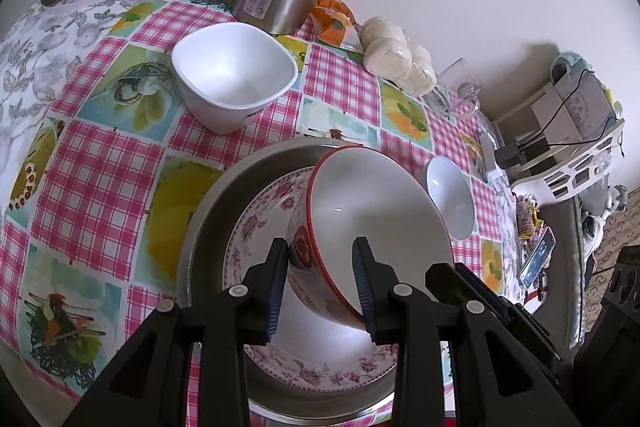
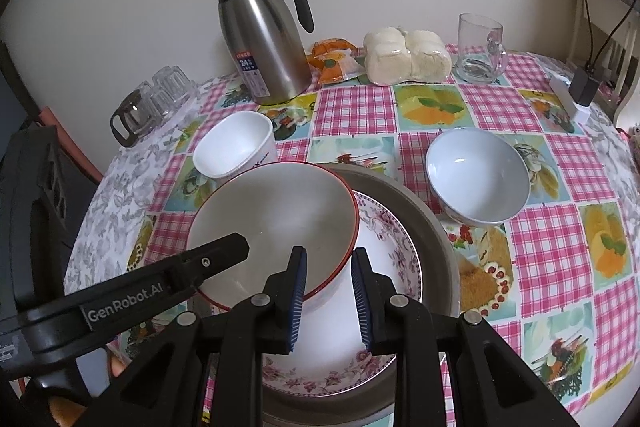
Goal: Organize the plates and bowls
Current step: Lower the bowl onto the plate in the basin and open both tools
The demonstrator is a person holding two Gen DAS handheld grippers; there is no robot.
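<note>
Checked pink cloth covers the desk (image 2: 552,239), backed by a cream wall. At the centre, a red-rimmed bowl (image 1: 376,223) is held tilted above a floral plate (image 1: 256,223) lying in a metal pan (image 1: 208,227). Its wall is bracketed by the left gripper (image 1: 322,285), jaws spread; contact cannot be told. The right gripper (image 2: 330,297) is spread at the rim. A white bowl (image 2: 478,175) is seen at 2 o'clock, a square bowl (image 1: 234,75) at 11.

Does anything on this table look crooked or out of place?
Yes: the red-rimmed bowl is tipped steeply on its side over the floral plate, not sitting flat. Its rim sits between the left claw's fingers. The two white bowls stand upright; nothing looks spilled or broken.
</note>
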